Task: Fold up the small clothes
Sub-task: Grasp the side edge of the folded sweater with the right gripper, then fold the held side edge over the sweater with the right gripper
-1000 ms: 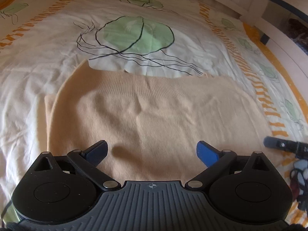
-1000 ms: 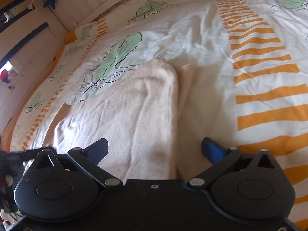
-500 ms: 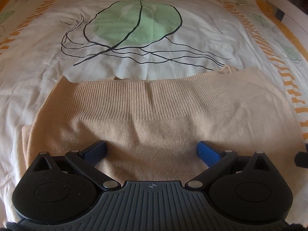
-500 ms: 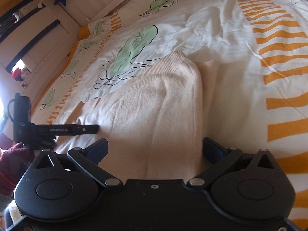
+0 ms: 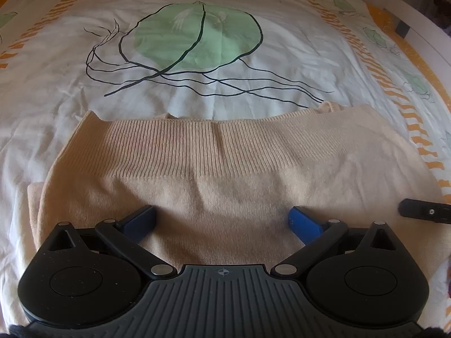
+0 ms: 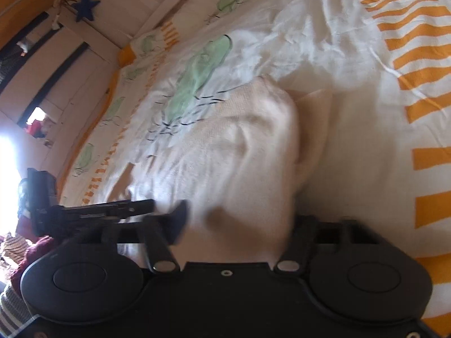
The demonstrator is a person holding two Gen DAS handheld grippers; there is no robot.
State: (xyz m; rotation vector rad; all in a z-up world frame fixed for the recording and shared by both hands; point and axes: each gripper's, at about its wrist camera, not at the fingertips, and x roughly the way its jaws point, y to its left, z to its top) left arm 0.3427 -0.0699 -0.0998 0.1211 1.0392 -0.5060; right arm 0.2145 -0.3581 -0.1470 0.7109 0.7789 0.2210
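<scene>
- A beige knitted garment [image 5: 225,174] is seen lying flat on the bed cover [image 5: 197,95], its ribbed band turned toward the far side and a second layer of the same cloth showing at its left edge.
- The bed cover is printed with a green leaf outlined in black [image 5: 197,36] and bordered with orange stripes [image 6: 417,67].
- The left gripper [image 5: 222,219] is held low over the near part of the garment, its blue fingers [image 5: 303,221] spread wide with only flat cloth between them; nothing is pinched.
- The right gripper [image 6: 236,219] is set at the garment's edge, and its jaws have just been closing, with a raised fold of the beige cloth [image 6: 248,169] gathered between them.
- Its right finger is hidden by the cloth and the view is blurred, so whether the pads already press on the fold cannot be told.
- In the right wrist view, the left gripper is seen from the side over the garment's far edge.
- A blue star [image 6: 86,8] is hung on the white slatted wall behind the bed.
</scene>
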